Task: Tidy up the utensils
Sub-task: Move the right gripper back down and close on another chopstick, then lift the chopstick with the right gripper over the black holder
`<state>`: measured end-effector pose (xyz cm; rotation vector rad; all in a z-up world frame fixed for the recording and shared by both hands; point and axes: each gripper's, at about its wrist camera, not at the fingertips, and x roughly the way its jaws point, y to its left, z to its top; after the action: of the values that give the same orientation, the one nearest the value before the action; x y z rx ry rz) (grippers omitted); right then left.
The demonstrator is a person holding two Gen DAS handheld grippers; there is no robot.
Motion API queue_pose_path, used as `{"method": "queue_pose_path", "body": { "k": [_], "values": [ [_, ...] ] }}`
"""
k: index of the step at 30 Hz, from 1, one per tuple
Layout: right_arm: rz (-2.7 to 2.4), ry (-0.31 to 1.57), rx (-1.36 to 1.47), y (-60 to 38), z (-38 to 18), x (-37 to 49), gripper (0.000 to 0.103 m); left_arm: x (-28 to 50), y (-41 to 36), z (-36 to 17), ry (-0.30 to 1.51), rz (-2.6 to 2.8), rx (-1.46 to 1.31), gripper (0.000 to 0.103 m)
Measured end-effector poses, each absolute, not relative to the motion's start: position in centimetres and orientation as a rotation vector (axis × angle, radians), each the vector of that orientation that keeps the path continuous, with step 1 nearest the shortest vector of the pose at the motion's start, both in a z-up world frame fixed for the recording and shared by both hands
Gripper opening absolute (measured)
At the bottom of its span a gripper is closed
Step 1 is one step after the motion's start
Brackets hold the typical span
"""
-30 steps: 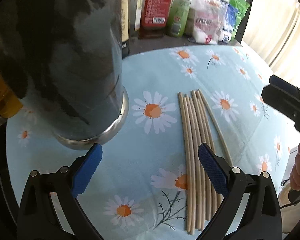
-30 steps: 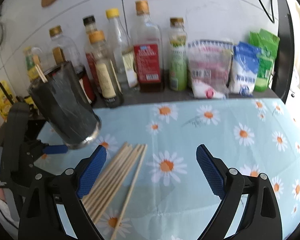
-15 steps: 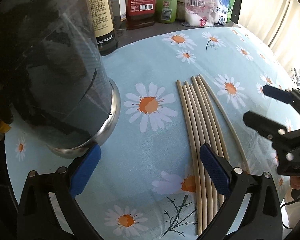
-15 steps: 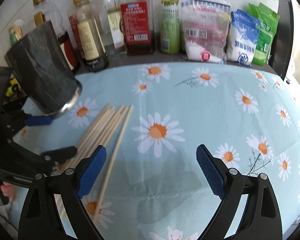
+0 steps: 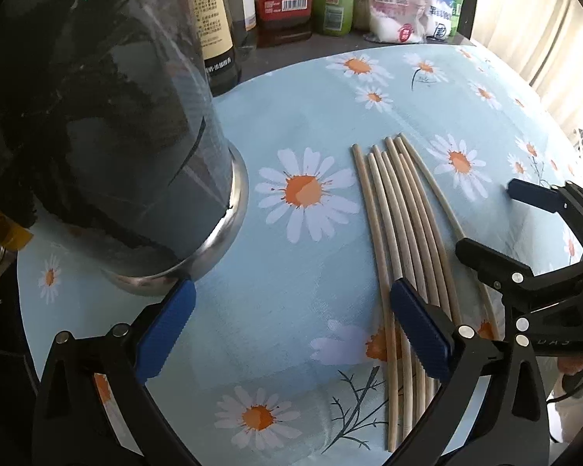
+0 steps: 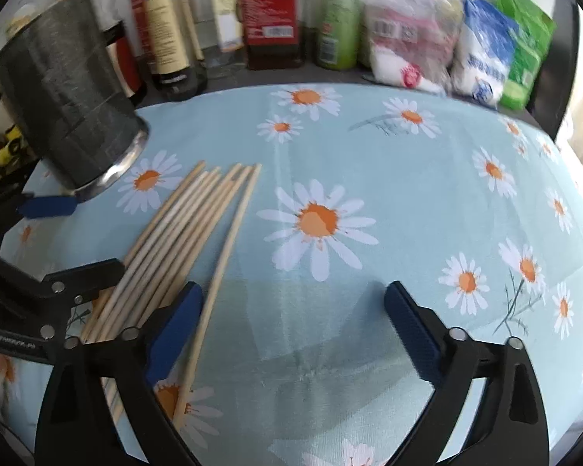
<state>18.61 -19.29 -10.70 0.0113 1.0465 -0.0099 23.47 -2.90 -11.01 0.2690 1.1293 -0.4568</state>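
Behind our worktop (image 6: 427, 202), draped in pale blue cloth printed with white daisies, stand sauce bottles (image 6: 270, 11) and bags of seasoning (image 6: 482, 58). Our bundle of thin, light wooden chopsticks (image 5: 404, 233) lies flat on the cloth, just right of the dark cylindrical metal-based utensil holder (image 5: 109, 147), one stick slightly apart on the right. We hold the left tongs (image 5: 287, 334) released and empty between holder and sticks, while the right tongs (image 6: 291, 330) are spreading wider, empty, their left pad beside the lone stick.
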Motion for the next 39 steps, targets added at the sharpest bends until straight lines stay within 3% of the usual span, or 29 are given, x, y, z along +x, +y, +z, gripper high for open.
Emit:
{"method": "queue_pose_path", "body": {
  "k": [9, 12, 13, 15, 16, 18, 19, 20, 21, 39],
  "values": [
    [-0.035, 1.063, 0.024, -19.6, -10.8, 19.0, 0.094, 22.7, -3.0, -11.6, 1.095, -0.409, 0.253, 0.097],
    [-0.027, 1.062, 0.019, -19.7, -10.7, 18.8, 0.088, 21.9, -2.9, -11.3, 1.088, -0.396, 0.245, 0.079],
    [-0.019, 1.058, 0.015, -19.8, -10.5, 18.7, 0.083, 21.7, -2.9, -11.2, 1.086, -0.398, 0.245, 0.075],
    [-0.004, 1.051, 0.006, -19.9, -10.1, 18.4, 0.055, 21.3, -2.6, -11.0, 1.086, -0.393, 0.241, 0.061],
    [0.000, 1.053, 0.005, -20.0, -10.0, 18.4, 0.048, 21.2, -2.5, -11.0, 1.085, -0.390, 0.236, 0.059],
    [0.001, 1.053, 0.000, -20.6, -9.8, 18.4, 0.021, 20.8, -2.5, -10.7, 1.085, -0.376, 0.226, 0.043],
    [-0.001, 1.055, 0.000, -21.0, -9.7, 18.5, 0.016, 20.6, -2.3, -10.6, 1.089, -0.369, 0.217, 0.037],
    [-0.005, 1.056, 0.000, -21.3, -9.7, 18.4, 0.005, 20.5, -2.2, -10.6, 1.092, -0.364, 0.210, 0.015],
    [-0.011, 1.058, 0.000, -21.6, -9.8, 18.4, 0.005, 20.4, -2.0, -10.6, 1.097, -0.371, 0.198, 0.004],
    [0.089, 1.065, 0.072, -26.4, -8.8, 17.4, 0.005, 17.2, 1.3, -10.1, 1.149, -0.188, 0.042, 0.005]
  ]
}}
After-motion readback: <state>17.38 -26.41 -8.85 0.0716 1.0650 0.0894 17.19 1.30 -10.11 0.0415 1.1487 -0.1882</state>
